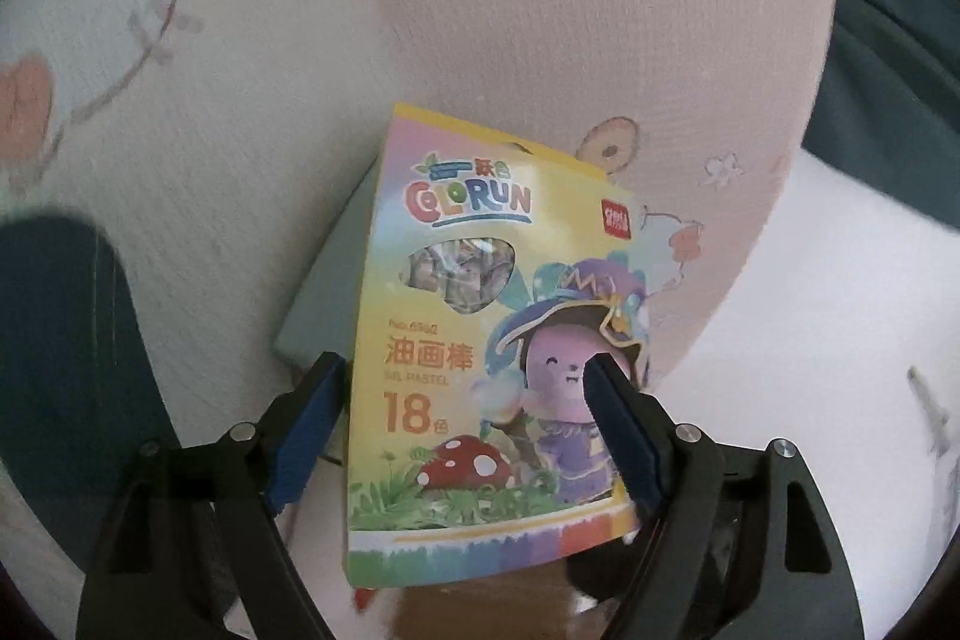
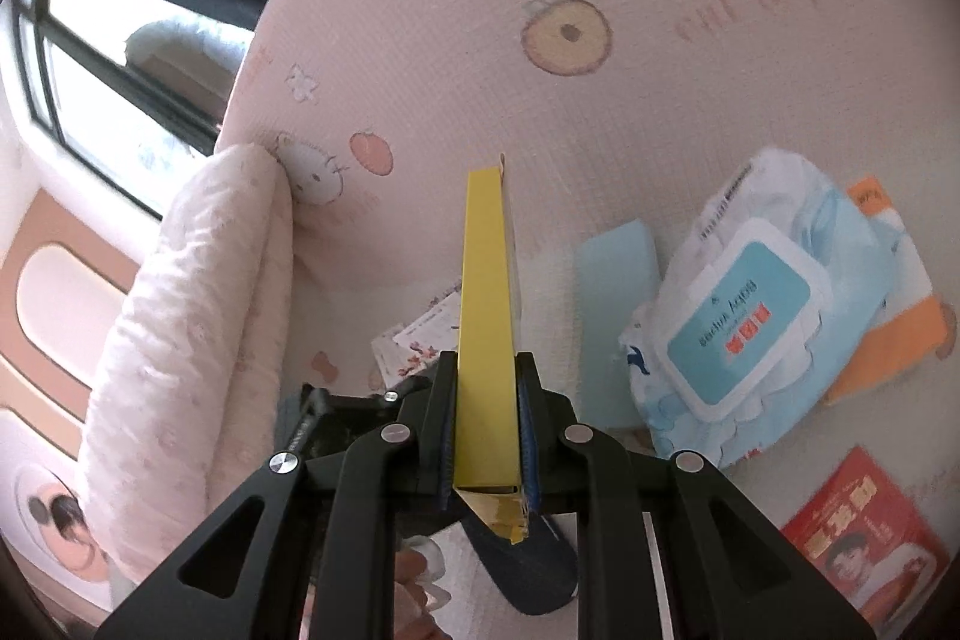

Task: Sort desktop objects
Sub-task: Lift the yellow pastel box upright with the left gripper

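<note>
Pastel box (image 1: 480,340) sits pinched edge-on in your right gripper (image 2: 485,418), clear of the mat; left gripper (image 1: 468,370) gapes wide around it, so it's carrying nothing.

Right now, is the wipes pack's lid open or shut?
Shut: the wipes pack's lid lies flat on the pack, no wipe showing.

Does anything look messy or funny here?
A bit. The wipes pack lies crooked on top of an orange packet, and the pastel box pinched in the right tool has a bent, open flap at its near end. The left tool is open.
</note>
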A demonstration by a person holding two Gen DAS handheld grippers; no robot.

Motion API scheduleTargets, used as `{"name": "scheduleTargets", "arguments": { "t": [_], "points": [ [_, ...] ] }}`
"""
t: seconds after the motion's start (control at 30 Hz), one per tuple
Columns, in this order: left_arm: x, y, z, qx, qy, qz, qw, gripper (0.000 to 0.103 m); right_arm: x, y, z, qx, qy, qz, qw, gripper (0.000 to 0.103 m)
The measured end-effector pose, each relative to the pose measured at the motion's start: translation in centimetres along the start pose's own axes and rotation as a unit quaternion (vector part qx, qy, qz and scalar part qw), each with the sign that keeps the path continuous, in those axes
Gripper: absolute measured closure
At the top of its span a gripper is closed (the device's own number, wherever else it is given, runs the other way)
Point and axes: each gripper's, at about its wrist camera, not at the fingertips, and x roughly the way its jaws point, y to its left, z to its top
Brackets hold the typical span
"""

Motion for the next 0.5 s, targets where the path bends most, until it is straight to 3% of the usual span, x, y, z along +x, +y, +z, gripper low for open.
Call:
{"name": "scheduleTargets", "arguments": {
  "t": [0.03,0.1,0.13,0.3,0.5],
  "points": [
    [0.2,0.1,-0.2,-0.002,-0.001,-0.002,1.0,0.022,-0.2,-0.5,-0.1,0.01,-0.003,0.001,1.0,0.088],
    [1.2,-0.2,-0.6,0.008,0.0,0.018,0.9998,0.044,-0.7,-1.2,-0.3,0.021,-0.01,-0.003,1.0,0.088],
    [1.6,-0.5,-0.9,0.023,0.006,0.037,0.999,0.047,-0.8,-1.2,-0.3,0.024,-0.013,-0.005,1.0,0.088],
    [3.3,-2.4,-1.8,0.065,0.018,0.054,0.9963,0.055,-3.0,-2.7,-0.1,0.042,-0.044,-0.018,0.998,0.089],
    [6.1,-4.6,-2.2,0.1,0.039,0.069,0.9919,0.057,-5.8,-5.0,0.6,0.062,-0.08,-0.032,0.994,0.089]
  ]
}}
